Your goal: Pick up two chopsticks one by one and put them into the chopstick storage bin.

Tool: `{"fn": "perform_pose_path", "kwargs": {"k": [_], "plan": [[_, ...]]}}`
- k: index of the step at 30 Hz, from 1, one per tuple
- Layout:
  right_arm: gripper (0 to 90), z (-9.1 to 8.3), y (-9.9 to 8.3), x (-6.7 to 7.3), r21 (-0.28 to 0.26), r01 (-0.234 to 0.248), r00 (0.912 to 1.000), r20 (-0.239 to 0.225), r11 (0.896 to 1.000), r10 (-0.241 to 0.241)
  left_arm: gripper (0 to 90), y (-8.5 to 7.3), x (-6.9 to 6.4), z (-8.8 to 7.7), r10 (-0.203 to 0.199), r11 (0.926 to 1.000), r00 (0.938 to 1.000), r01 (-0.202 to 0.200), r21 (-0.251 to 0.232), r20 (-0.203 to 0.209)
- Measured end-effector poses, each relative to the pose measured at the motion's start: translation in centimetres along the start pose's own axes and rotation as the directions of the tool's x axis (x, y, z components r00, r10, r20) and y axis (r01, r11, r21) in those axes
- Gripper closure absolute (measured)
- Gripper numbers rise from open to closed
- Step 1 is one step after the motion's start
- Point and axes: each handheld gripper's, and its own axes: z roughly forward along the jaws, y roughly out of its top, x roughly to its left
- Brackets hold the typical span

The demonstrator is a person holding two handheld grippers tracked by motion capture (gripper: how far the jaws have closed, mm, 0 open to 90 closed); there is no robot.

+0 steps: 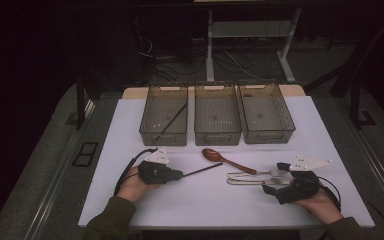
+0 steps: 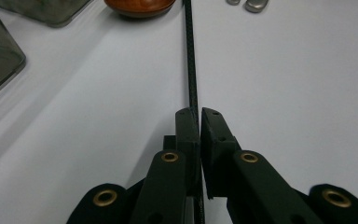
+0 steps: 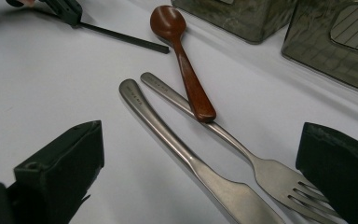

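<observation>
- Grippers seen from the high view: left gripper point(image 1: 179, 174) clamps a black chopstick point(image 1: 202, 170) lying on the white table point(image 1: 190, 200); right gripper point(image 1: 275, 179) straddles the fork point(image 1: 260, 173) and knife point(image 1: 252, 181).
- Left gripper view: jaws nearly closed, pinching the chopstick point(image 2: 192, 70); wooden spoon point(image 2: 140, 7) far ahead.
- Right gripper view: jaws wide apart, touching nothing; writing on the fork point(image 3: 242, 149) handle is unreadable; spoon point(image 3: 182, 51) handle rests on it; bins point(image 3: 335, 42) far right.

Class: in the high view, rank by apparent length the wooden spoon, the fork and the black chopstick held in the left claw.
1. Fork and wooden spoon: too alike to rank.
2. Black chopstick, partly hidden inside the left claw, so unsure.
</observation>
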Motion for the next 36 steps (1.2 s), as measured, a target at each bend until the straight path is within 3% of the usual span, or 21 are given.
{"fn": "perform_pose_path", "kwargs": {"k": [7,22,30,36], "plan": [[0.5,0.0,0.0,0.0,0.001,0.001,1.0,0.0,1.0,-0.001,85.5,0.5,-0.6,-0.6,0.02,0.9996,0.9998,-0.019,-0.019,0.007],[0.4,0.0,0.0,0.0,0.001,0.0,1.0,0.0,1.0,0.0,85.5,1.4,-1.4,-1.6,0.008,0.9981,0.9999,-0.007,-0.061,0.013],[0.5,0.0,0.0,0.0,0.0,-0.001,1.0,-0.001,1.0,0.001,85.5,2.0,-1.6,-2.6,-0.003,0.9929,0.9998,0.006,-0.119,0.02],[0.5,0.0,0.0,0.0,0.001,0.001,1.0,-0.001,1.0,-0.001,85.5,2.4,-1.6,-3.2,-0.016,0.9906,0.9998,0.018,-0.136,0.012]]}}
